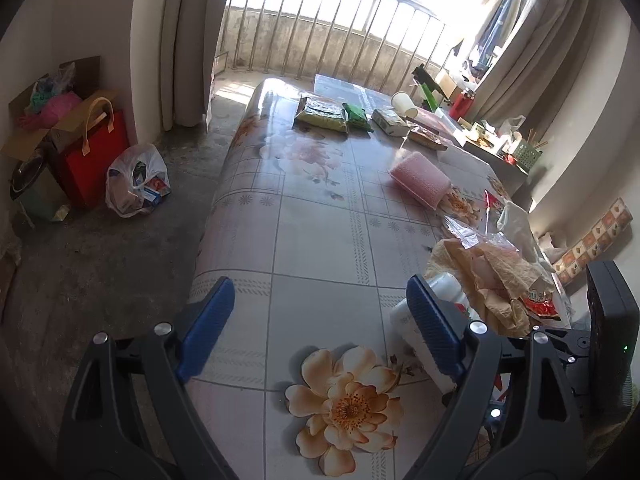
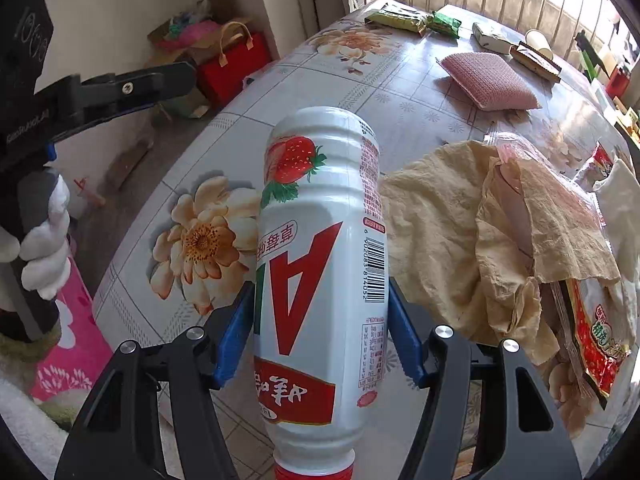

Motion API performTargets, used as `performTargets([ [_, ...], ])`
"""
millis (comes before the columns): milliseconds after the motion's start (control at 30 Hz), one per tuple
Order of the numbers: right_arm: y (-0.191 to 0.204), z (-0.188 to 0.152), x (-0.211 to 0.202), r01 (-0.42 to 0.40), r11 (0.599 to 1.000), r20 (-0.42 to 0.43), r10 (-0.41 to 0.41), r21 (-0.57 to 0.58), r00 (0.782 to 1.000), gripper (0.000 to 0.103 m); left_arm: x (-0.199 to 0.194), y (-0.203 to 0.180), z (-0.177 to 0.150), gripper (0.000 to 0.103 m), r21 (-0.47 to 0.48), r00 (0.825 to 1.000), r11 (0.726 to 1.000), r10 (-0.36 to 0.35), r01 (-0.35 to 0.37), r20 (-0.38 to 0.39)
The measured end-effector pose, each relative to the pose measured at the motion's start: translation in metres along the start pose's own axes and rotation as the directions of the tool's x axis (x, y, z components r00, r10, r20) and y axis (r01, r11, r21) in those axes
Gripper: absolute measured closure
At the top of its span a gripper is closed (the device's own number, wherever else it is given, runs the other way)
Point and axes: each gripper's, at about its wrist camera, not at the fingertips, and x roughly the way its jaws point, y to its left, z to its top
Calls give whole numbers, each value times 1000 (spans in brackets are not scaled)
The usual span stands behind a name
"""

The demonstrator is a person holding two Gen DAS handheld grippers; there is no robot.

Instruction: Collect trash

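Observation:
My right gripper point(image 2: 320, 312) is shut on a white strawberry drink bottle point(image 2: 320, 264) with a red cap, held above the table's near edge; the bottle also shows in the left wrist view point(image 1: 424, 332) behind my right finger. My left gripper point(image 1: 316, 304) is open and empty over the flowered tablecloth point(image 1: 312, 224). Crumpled tan paper point(image 2: 480, 232) and a red snack wrapper point(image 2: 592, 332) lie to the right of the bottle. In the left wrist view the paper pile point(image 1: 492, 276) sits at the table's right edge.
A pink sponge point(image 1: 420, 178), green snack packs point(image 1: 324, 116), a paper cup point(image 1: 404, 102) and boxes lie on the far table. On the floor at left are a white trash bag point(image 1: 136, 180), a red bag point(image 1: 94, 152), cardboard boxes and a bin point(image 1: 36, 196).

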Motion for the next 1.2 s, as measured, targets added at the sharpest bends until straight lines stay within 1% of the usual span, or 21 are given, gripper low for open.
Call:
performTargets([
  [133, 2, -34, -19, 52, 994, -14, -53, -98, 998, 41, 17, -23, 8, 19, 50, 999, 998, -47, 48, -15],
  [233, -8, -64, -34, 72, 991, -34, -76, -114, 997, 41, 32, -48, 10, 19, 79, 993, 991, -106, 110, -47],
  [400, -38, -109, -61, 135, 990, -65, -138, -36, 988, 41, 61, -94, 8, 20, 115, 974, 971, -199, 211, -110],
  [467, -51, -126, -70, 144, 989, -69, -142, 22, 987, 41, 70, -112, 10, 21, 134, 969, 964, -215, 230, -117],
  [500, -58, -133, -75, 143, 988, -70, -139, 57, 988, 41, 72, -121, 11, 24, 156, 968, 958, -225, 241, -115],
  [600, -79, -155, -88, 146, 974, -64, -137, 171, 989, 41, 75, -149, 13, 29, 252, 969, 936, -225, 244, -103],
  [667, -97, -166, -94, 132, 956, -52, -123, 261, 991, 41, 75, -166, 15, 32, 324, 971, 915, -223, 240, -91],
  [767, -123, -181, -103, 93, 913, -17, -94, 397, 995, 41, 79, -190, 17, 36, 424, 973, 876, -216, 229, -79],
  [867, -142, -189, -104, 30, 866, 26, -50, 500, 998, 41, 94, -210, 18, 43, 511, 979, 835, -178, 204, -101],
  [933, -147, -193, -103, -3, 846, 48, -26, 533, 998, 42, 109, -220, 16, 45, 578, 985, 797, -127, 174, -120],
  [967, -147, -194, -103, -15, 841, 56, -18, 541, 998, 42, 116, -224, 13, 45, 614, 988, 774, -96, 153, -124],
  [1033, -147, -195, -102, -31, 837, 66, -7, 547, 998, 42, 131, -231, 7, 45, 683, 989, 720, -36, 123, -140],
  [1100, -148, -195, -100, -45, 832, 72, 7, 552, 997, 43, 144, -237, 1, 45, 731, 990, 676, 21, 90, -142],
  [1133, -149, -196, -99, -48, 829, 70, 11, 557, 998, 43, 149, -239, -1, 45, 744, 989, 663, 37, 82, -142],
  [1200, -149, -197, -99, -51, 829, 72, 13, 557, 997, 43, 153, -242, 1, 45, 752, 991, 655, 39, 71, -128],
])
